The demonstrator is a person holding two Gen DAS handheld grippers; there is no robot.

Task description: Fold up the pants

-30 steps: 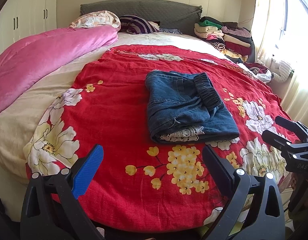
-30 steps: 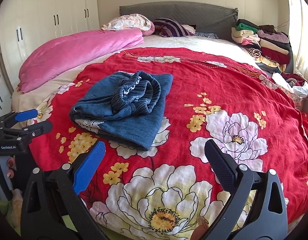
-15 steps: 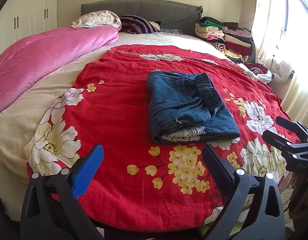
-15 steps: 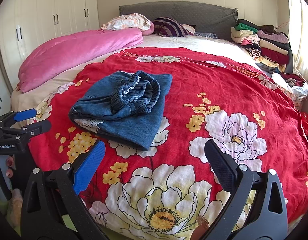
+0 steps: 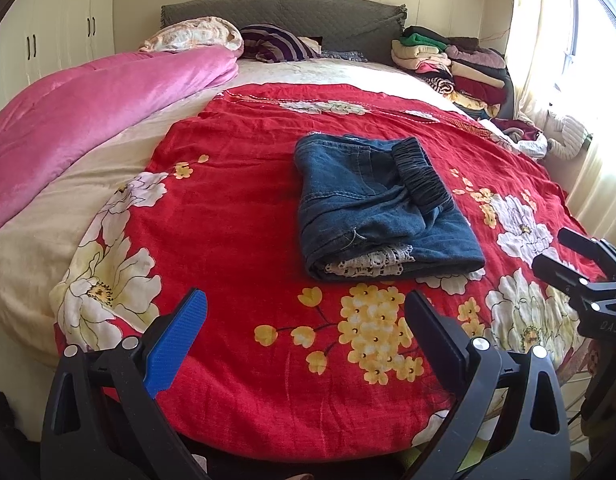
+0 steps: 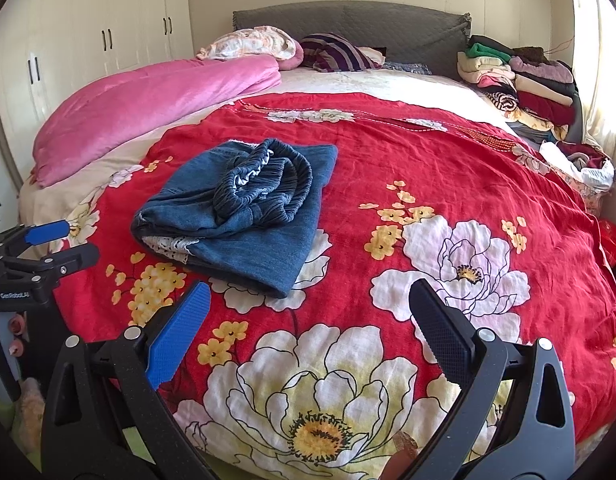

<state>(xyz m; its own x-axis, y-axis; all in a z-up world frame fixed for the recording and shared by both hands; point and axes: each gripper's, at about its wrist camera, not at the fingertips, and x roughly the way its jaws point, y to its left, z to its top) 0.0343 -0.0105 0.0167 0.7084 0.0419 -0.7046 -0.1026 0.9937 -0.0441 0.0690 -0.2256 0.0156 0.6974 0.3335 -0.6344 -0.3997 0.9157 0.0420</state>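
Observation:
Blue denim pants [image 5: 379, 208] lie folded into a compact bundle on the red floral blanket [image 5: 236, 208], elastic waistband on top and white lace at the near edge. They also show in the right wrist view [image 6: 244, 212]. My left gripper [image 5: 304, 320] is open and empty, held back near the foot of the bed, short of the pants. My right gripper [image 6: 308, 312] is open and empty, to the right of the pants. Each gripper shows in the other's view: the right one [image 5: 563, 256], the left one [image 6: 60, 240].
A pink quilt [image 5: 88, 112] lies along the bed's left side. Pillows [image 5: 196, 36] sit by the grey headboard [image 5: 284, 12]. A stack of folded clothes [image 5: 451, 64] stands at the back right. Curtains [image 5: 547, 60] hang right, white wardrobes [image 6: 88, 40] left.
Both grippers have drifted very slightly; the pants have not moved. Both stay open.

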